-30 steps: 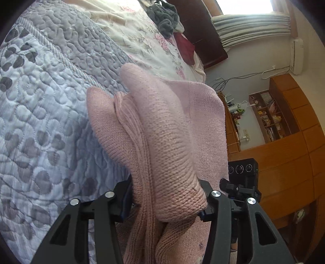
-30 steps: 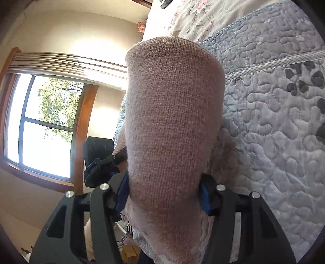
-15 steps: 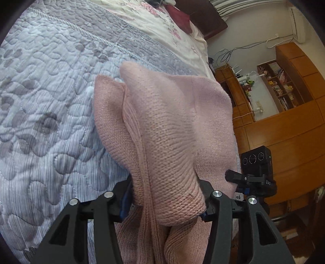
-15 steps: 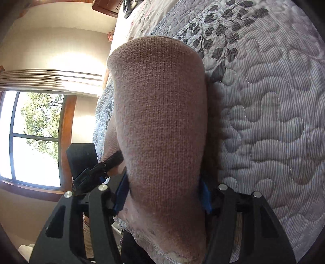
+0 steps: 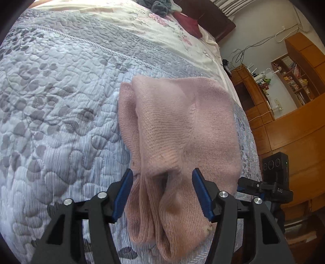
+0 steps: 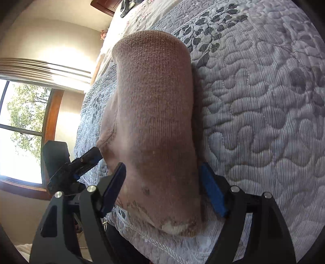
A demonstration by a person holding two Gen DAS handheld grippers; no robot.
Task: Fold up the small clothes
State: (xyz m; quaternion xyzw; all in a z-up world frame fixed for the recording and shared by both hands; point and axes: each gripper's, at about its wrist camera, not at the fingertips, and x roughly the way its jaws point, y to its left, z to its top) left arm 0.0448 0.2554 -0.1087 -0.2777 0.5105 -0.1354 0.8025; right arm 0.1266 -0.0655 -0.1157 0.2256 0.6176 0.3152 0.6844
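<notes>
A pink knitted garment point(image 5: 178, 126) lies folded in a long bundle on the grey quilted bedspread point(image 5: 61, 101). My left gripper point(image 5: 162, 182) is open around its near end, blue pads bare, with a gap at the right pad. The right wrist view shows the same garment point(image 6: 154, 101) as a brownish-pink fold resting on the quilt point(image 6: 264, 101). My right gripper point(image 6: 162, 176) is open and straddles that end, its fingers close beside the knit. Each gripper sees the other's body at the garment's far side point(image 5: 274, 178) point(image 6: 71, 168).
Loose grey clothes point(image 5: 160, 6) and a dark red cloth point(image 5: 189, 26) lie at the bed's far end on a floral sheet. Wooden cabinets point(image 5: 294, 132) stand past the bed's right edge. A window point(image 6: 18, 132) is beyond the other edge.
The garment was draped up over both grippers' fingertips; it now lies lower on the quilt. Both grippers' blue pads have come into view beside the knit.
</notes>
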